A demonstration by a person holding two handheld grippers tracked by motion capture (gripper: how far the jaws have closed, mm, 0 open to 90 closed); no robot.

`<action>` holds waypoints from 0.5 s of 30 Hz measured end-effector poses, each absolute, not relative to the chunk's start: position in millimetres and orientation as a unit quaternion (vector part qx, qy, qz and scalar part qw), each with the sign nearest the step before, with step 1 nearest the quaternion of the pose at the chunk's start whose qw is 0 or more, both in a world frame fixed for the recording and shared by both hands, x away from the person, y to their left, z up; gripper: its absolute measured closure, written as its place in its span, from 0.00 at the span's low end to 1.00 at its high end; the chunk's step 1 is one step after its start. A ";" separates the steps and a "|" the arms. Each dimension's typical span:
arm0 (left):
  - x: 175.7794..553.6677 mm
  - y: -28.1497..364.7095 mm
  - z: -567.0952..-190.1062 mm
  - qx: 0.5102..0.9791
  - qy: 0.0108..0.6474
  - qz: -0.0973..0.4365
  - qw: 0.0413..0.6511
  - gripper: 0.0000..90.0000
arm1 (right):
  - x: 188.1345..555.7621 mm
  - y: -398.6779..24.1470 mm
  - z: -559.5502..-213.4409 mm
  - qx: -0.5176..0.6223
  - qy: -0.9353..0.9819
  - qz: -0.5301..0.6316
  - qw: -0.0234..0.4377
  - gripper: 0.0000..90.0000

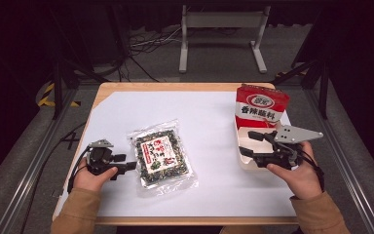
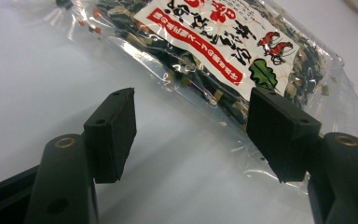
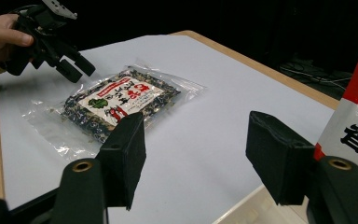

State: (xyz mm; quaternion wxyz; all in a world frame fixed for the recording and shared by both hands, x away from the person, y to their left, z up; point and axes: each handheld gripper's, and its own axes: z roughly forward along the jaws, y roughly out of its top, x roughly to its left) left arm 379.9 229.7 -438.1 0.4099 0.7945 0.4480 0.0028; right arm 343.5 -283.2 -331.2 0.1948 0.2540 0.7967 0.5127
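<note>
Left gripper (image 2: pixel 191 135) spread, hovering at snack bag (image 2: pixel 223 51) edge, nothing pinched yet. Right gripper (image 3: pixel 196 154) spread too, empty, by white tray (image 1: pixel 246 161). Next imo: lower, pinch bag rim.

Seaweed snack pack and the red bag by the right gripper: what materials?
Seaweed snack pack: clear glossy plastic film, going by glare, wrinkles and dark contents showing through; printed label in the middle. Red bag: opaque printed packaging, probably plastic or foil laminate; the frames leave that open.

Sitting on the table (image 1: pixel 209 112): one clear snack packet (image 1: pixel 161 154), one red bag (image 1: pixel 261 107), one white tray (image 1: pixel 246 146). Two grippers working, left (image 1: pixel 129 166), right (image 1: pixel 249 144). Two hands holding them.
</note>
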 end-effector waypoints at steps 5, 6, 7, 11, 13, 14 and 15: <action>376.3 228.0 -446.2 0.791 0.454 -0.014 0.408 0.37 | 343.1 -281.5 -331.2 0.250 0.797 0.513 0.196 0.42; 376.2 227.7 -447.2 0.791 0.453 -0.016 0.411 0.36 | 342.8 -281.6 -331.1 0.250 0.797 0.513 0.196 0.42; 376.3 226.9 -447.8 0.790 0.452 -0.021 0.413 0.36 | 343.0 -281.6 -331.2 0.249 0.798 0.513 0.196 0.42; 377.1 222.4 -450.6 0.793 0.448 -0.023 0.413 0.32 | 344.0 -281.1 -332.6 0.250 0.800 0.511 0.192 0.42; 377.1 221.7 -450.6 0.793 0.448 -0.024 0.414 0.32 | 344.0 -280.6 -332.8 0.250 0.800 0.511 0.190 0.42; 377.2 221.0 -450.6 0.791 0.449 -0.027 0.415 0.32 | 343.9 -280.0 -332.9 0.249 0.801 0.511 0.190 0.42; 377.5 220.6 -450.5 0.791 0.447 -0.032 0.416 0.33 | 343.9 -279.5 -333.0 0.248 0.801 0.511 0.191 0.42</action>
